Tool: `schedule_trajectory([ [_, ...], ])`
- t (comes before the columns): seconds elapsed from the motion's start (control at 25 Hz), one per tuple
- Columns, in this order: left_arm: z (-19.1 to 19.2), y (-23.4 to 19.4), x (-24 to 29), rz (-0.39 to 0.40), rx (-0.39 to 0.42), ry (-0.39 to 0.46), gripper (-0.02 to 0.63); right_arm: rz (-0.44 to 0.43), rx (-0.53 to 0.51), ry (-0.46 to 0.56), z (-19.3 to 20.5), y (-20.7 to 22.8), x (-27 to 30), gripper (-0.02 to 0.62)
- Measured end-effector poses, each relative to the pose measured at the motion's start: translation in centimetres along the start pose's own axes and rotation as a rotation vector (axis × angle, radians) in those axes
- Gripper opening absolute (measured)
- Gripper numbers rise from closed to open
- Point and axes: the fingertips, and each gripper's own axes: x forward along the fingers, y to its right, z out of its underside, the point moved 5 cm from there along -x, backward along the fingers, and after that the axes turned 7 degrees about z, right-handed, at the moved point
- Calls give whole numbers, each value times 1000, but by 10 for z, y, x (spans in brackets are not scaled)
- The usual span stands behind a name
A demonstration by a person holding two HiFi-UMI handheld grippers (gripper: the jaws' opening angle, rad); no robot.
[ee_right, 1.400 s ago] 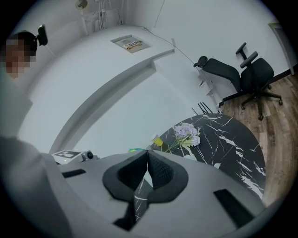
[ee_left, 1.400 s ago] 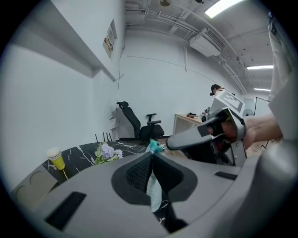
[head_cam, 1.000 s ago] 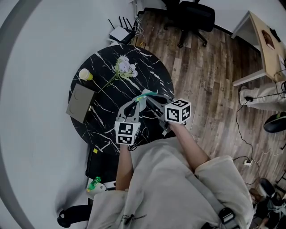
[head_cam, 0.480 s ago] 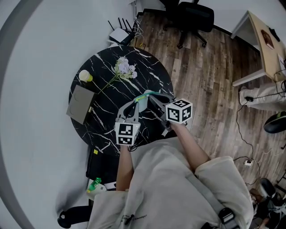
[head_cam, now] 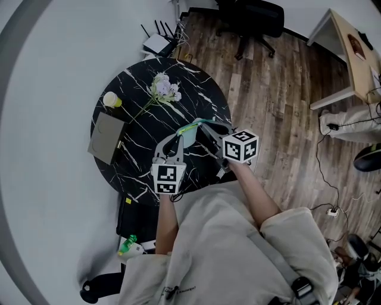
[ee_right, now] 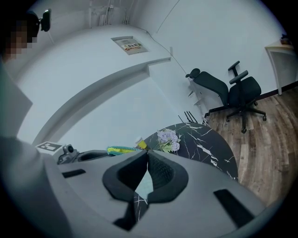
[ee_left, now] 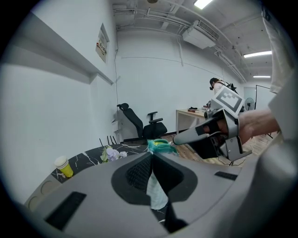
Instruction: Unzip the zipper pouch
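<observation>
The zipper pouch (head_cam: 189,133), light teal with a teal and yellow zipper edge, hangs just above the black marble table (head_cam: 137,89) between both grippers. My left gripper (head_cam: 178,138) is shut on the pouch; its pale fabric (ee_left: 156,191) shows between the jaws and the zipper edge (ee_left: 161,145) sits at their tips. My right gripper (head_cam: 200,125) comes in from the right and is shut at the top of the pouch by the zipper edge (ee_right: 122,149). The zipper pull is hidden. In the left gripper view the right gripper (ee_left: 179,139) points at the zipper edge.
On the table stand a yellow cup (head_cam: 111,99), a sprig of pale flowers (head_cam: 166,89) and a flat grey box (head_cam: 107,138). A router (head_cam: 159,44) and an office chair (head_cam: 253,18) are beyond the table, a desk (head_cam: 356,53) at right, and a green bottle (head_cam: 126,243) on the floor.
Both grippers keep their hold on the pouch. The right gripper has drifted slightly to the right, and the pouch has barely moved.
</observation>
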Motion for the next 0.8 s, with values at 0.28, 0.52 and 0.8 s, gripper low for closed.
schedule_trajectory([
  [0.28,2,-1,-2,0,-3,-1,26,33,-33,1,-2,6,1,11],
  [0.52,-1,-5,-7,-17,-9,6,26,64,-56,-2,-5,10,0,12],
  [0.8,0,-9,-10,-30,-17,11,26,104,-42,9,-6,21,-3,11],
])
